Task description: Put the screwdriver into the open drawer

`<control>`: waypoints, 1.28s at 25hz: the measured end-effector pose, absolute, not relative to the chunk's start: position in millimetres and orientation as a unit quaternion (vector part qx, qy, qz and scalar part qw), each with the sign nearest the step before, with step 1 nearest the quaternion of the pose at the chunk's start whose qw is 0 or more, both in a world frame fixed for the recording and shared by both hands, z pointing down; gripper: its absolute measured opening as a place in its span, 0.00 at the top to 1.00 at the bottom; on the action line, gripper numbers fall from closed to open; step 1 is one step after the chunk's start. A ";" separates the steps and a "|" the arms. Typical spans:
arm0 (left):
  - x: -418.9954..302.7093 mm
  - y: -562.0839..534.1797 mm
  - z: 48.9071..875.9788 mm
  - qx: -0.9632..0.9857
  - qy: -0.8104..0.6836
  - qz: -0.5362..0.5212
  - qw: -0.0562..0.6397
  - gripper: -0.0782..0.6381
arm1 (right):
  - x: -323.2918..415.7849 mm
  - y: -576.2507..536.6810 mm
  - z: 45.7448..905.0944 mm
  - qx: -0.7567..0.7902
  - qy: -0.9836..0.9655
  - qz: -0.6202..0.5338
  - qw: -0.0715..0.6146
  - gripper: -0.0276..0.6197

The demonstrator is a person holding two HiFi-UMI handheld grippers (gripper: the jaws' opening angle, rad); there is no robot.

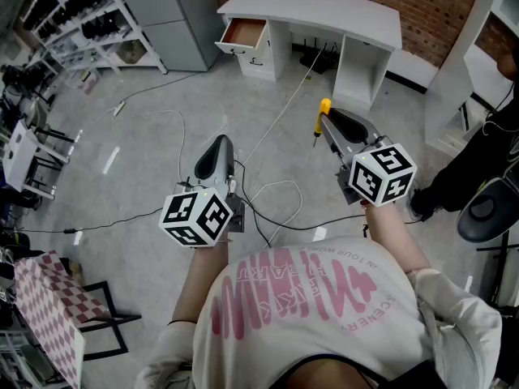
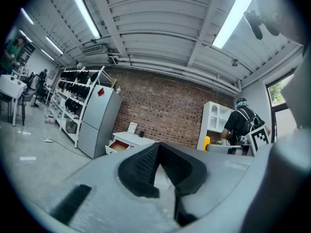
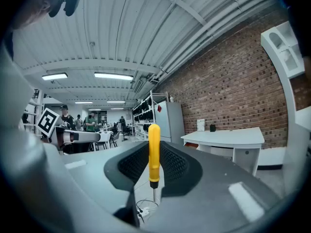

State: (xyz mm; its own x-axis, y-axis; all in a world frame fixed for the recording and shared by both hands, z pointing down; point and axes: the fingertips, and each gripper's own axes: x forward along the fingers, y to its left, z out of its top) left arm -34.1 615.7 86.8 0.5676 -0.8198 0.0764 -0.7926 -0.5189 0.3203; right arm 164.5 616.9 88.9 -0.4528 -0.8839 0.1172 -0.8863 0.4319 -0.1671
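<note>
Over floor [image 1: 162, 96]: screwdriver [image 3: 154, 152] upright, tip down

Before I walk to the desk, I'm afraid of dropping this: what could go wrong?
The screwdriver stands upright in the right claw, gripped by its handle alone; a jolt might tip or slip it. Cables cross the floor between you and the open drawer; you could trip on them.

Workshop-like lab: brick wall [image 2: 165, 113], storage racks [image 1: 85, 14], floor cables [image 1: 280, 110].
</note>
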 end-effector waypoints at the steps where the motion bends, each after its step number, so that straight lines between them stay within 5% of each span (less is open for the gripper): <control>1: -32.4 615.0 87.6 0.870 -0.464 -0.044 0.162 0.89 | 166.3 616.2 90.0 0.522 -0.846 0.102 0.006 0.83; 32: -90.8 546.6 139.6 0.871 -0.458 -0.054 0.168 0.89 | 104.3 546.7 158.8 0.519 -0.842 0.142 0.022 0.83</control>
